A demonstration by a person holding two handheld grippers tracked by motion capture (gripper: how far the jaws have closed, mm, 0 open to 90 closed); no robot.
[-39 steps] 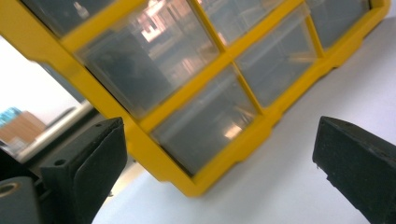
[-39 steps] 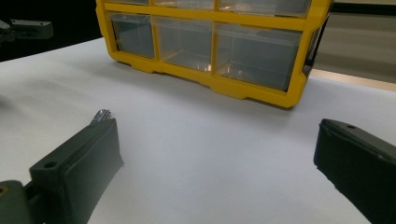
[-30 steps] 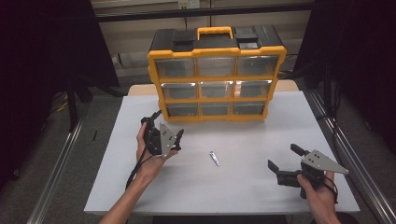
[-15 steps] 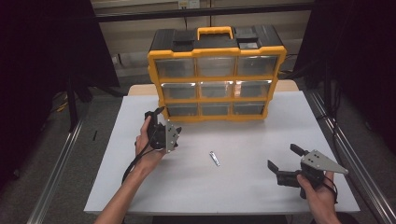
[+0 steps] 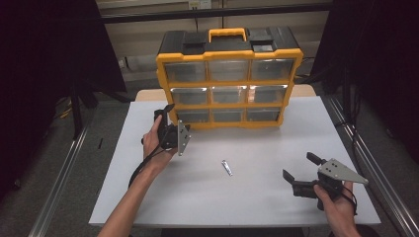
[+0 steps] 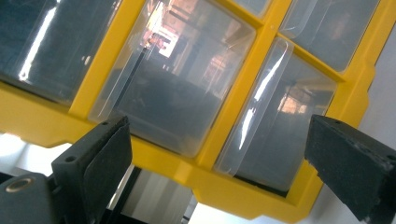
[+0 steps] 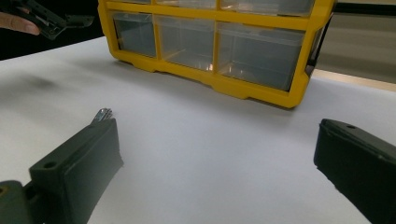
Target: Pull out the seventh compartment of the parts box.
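Left claw (image 5: 167, 114) released at the organiser's (image 5: 228, 79) bottom-left drawer (image 5: 192, 115); right claw (image 5: 300, 167) released; a misaligned grasp could slip off

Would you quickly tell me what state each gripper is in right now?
Left gripper: open, holding nothing, jaws facing the yellow drawer cabinet.
Right gripper: open, holding nothing, low over the white table.

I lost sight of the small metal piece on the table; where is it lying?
In the high view, the small metal piece lies flat on the white table, in front of the yellow drawer cabinet, between the left claw and the right claw, touching neither.
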